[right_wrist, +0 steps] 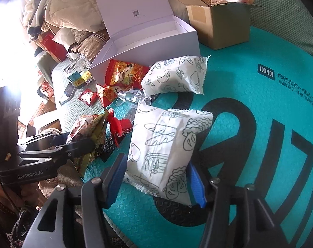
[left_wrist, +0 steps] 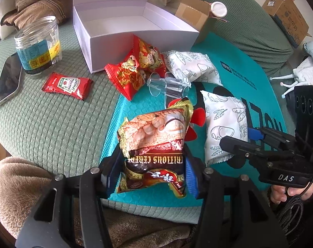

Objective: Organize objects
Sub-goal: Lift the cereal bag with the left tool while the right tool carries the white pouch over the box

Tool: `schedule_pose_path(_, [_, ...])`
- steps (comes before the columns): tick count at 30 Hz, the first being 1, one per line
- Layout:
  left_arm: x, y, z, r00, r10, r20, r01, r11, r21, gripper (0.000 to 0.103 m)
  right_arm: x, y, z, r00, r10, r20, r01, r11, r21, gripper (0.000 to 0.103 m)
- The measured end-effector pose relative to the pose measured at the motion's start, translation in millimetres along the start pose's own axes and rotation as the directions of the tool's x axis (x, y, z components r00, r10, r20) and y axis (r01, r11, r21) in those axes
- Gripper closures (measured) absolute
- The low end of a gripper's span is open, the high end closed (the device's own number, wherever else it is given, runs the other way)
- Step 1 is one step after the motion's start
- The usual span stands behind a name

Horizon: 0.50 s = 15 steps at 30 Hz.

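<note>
Below, teal mat (right_wrist: 249,66) over green quilt (left_wrist: 53,128); left claw (left_wrist: 149,173) clamps cereal packet (left_wrist: 154,136), right claw (right_wrist: 156,177) bread packet (right_wrist: 166,144).

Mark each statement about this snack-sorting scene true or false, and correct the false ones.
1. The white box stands open. True.
2. The clear jar has a lid on. False: its mouth is open.
3. The left hand-held gripper has a cereal packet between its fingers. True.
4. The ketchup sachet lies inside the white box. False: it lies on the green cover.
5. A phone lies beside the jar. True.
</note>
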<state>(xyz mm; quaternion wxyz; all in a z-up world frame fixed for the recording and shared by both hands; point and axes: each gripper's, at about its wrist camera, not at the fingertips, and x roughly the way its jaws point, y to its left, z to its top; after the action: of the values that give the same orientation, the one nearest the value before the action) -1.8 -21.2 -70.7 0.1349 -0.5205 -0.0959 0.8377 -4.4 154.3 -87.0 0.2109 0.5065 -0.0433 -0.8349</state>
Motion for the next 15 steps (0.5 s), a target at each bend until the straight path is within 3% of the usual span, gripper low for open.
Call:
schedule_pose_path(4, [1.5, -3.0, -4.1, 1.0, 0.017, 0.007, -0.017, 1.0, 0.016, 0.048, 9.4, -2.0, -3.1, 1.0, -0.007, -0.027, 0.007, 1.0, 0.014, 0.036])
schedule_pose_path(10, [-0.2, -3.6, -7.4, 0.999, 0.032, 0.021, -0.033, 0.999, 0.017, 0.05, 8.1, -1.8, -8.8, 1.0, -0.01, 0.01, 0.01, 1.0, 0.006, 0.036])
schedule_pose_path(15, [-4.7, -1.1, -9.2, 0.999, 0.032, 0.028, -0.032, 0.999, 0.002, 0.054, 6.3, -0.7, -9.4, 1.0, -0.021, 0.017, 0.021, 1.0, -0.01, 0.049])
